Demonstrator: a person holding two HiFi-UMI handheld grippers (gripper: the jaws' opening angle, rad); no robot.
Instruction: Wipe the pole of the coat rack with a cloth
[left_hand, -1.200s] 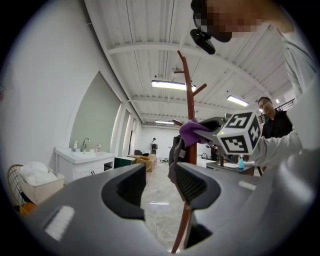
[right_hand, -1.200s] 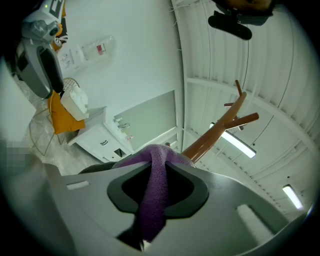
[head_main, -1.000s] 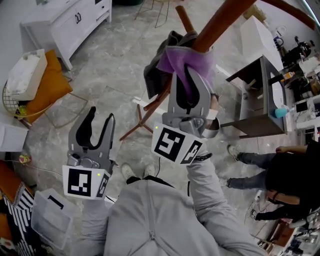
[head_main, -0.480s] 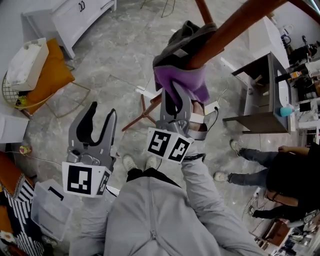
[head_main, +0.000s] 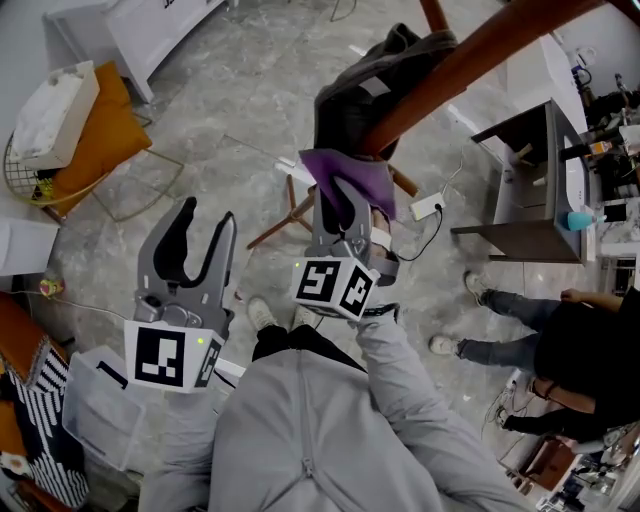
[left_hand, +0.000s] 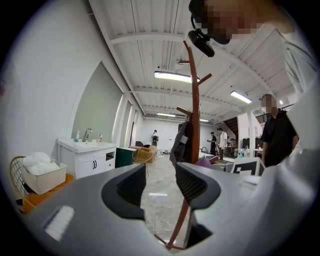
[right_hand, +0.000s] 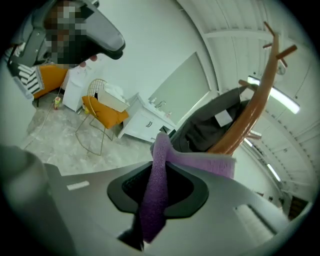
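Cloth (head_main: 350, 170) pinched tight in right gripper (head_main: 345, 200), lower on pole (head_main: 450, 72) than a second ago (left gripper (head_main: 208, 215) agape, empty).

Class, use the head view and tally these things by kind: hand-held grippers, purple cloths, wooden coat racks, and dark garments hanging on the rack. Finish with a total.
Grippers: 2 (left gripper, right gripper)
Purple cloth: 1
Coat rack: 1
Dark garment: 1
Total: 5
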